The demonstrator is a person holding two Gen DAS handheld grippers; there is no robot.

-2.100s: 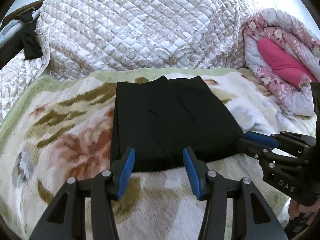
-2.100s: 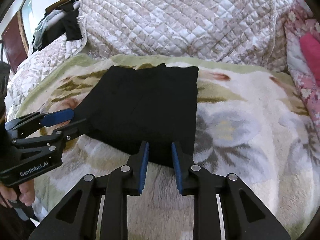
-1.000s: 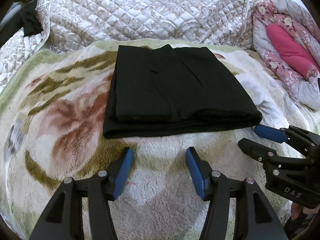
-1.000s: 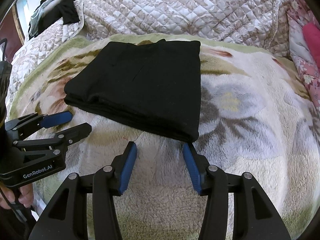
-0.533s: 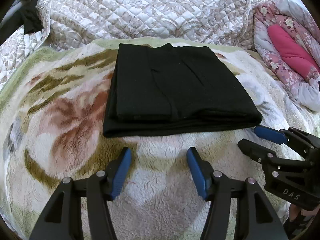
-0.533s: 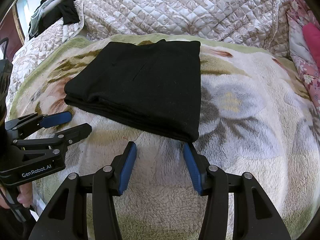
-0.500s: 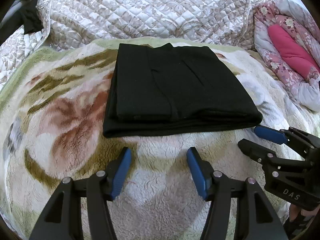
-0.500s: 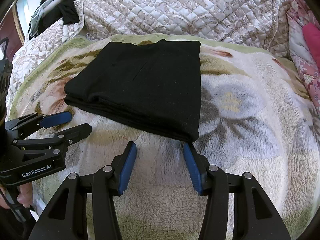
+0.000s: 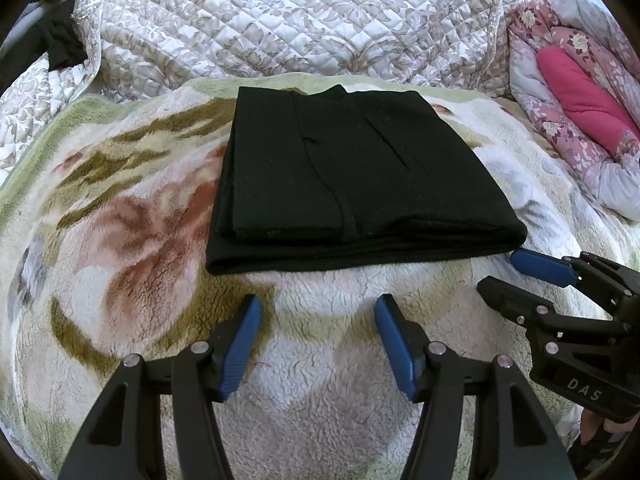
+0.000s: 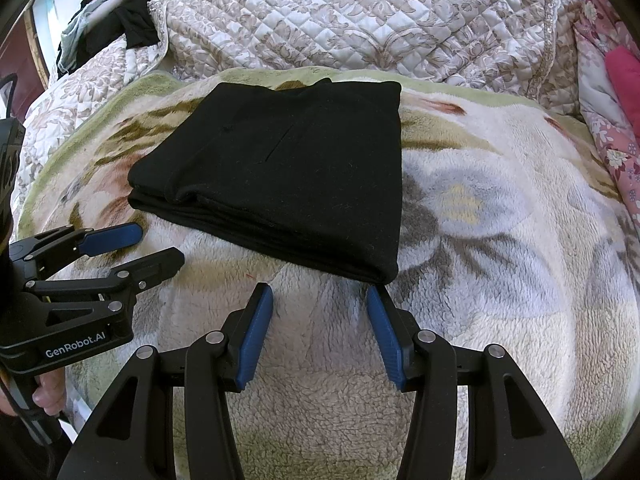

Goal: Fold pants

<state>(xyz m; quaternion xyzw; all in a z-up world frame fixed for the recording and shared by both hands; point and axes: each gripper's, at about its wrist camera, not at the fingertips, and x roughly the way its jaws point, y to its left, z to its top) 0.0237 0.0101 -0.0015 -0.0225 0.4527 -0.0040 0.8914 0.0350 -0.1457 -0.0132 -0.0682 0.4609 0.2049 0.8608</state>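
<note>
The black pants [image 9: 352, 176] lie folded into a flat rectangle on the fleece floral blanket [image 9: 120, 232]; in the right wrist view the same pants [image 10: 288, 176] show their stacked layers along the near edge. My left gripper [image 9: 318, 312] hovers just short of that near edge, jaws open and empty. My right gripper [image 10: 320, 300] is open too, nothing between its blue pads, just short of the fold's near right corner. Each gripper appears in the other's view: the right gripper [image 9: 516, 276] at the right, the left gripper [image 10: 156, 246] at the left, both apart from the cloth.
A quilted beige bedspread [image 9: 288, 20] rises behind the blanket. A pink floral comforter [image 9: 580, 92] is bundled at the right. Dark clothes [image 10: 120, 20] hang at the far left. A hand [image 10: 48, 392] grips the left tool's handle.
About two seconds ago both grippers were at the pants' near edge, the right one nearly shut. Both have since backed away and stand open; in the last second nothing has moved.
</note>
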